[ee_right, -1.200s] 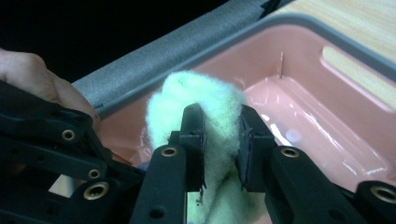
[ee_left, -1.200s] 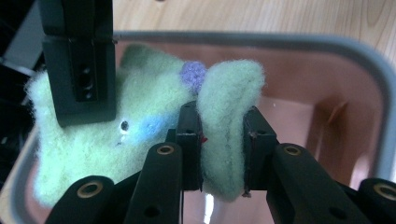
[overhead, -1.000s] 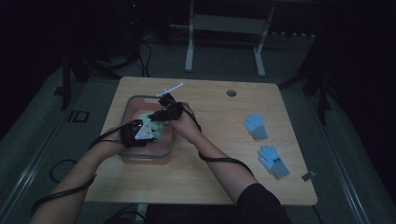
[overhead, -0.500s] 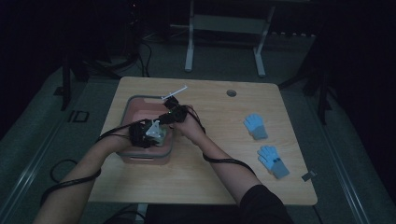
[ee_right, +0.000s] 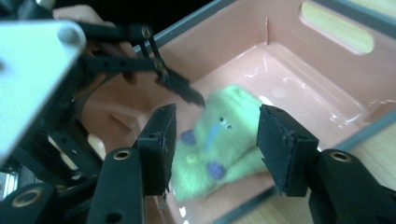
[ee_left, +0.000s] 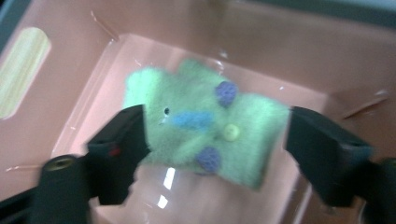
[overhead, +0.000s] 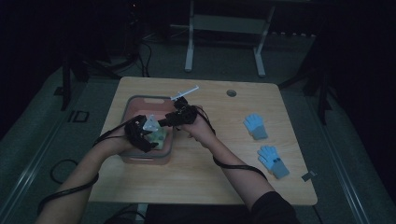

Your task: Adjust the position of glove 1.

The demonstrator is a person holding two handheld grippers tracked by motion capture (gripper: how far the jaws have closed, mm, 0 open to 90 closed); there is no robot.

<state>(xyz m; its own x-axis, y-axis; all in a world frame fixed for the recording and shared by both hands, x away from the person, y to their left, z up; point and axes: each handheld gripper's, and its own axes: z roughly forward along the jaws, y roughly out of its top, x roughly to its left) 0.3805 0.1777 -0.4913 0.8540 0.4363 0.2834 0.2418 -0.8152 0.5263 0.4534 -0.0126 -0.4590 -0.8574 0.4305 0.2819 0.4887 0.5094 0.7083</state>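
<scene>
A fuzzy green glove (ee_left: 205, 126) with purple and blue patches lies on the floor of a pink plastic bin (ee_left: 60, 107). My left gripper (ee_left: 217, 140) is open, one jaw standing on each side of the glove. From the other side my right gripper (ee_right: 219, 140) hovers at the bin's rim (ee_right: 243, 207), also open, with the green glove (ee_right: 224, 121) beyond its jaws. In the high view the left gripper (overhead: 147, 135) and right gripper (overhead: 172, 119) meet over the bin (overhead: 147, 99), where the glove (overhead: 161, 137) is partly hidden.
Two blue gloves (overhead: 255, 126) (overhead: 273, 161) lie on the right half of the wooden table (overhead: 205, 177). A cable hole (overhead: 231, 93) sits near the far edge. A white rod (overhead: 184, 92) sticks up from the right gripper. Cables trail off the table's front.
Both grippers have stayed over the bin. The right one has drifted slightly right, and the left one has shifted a little within the bin.
</scene>
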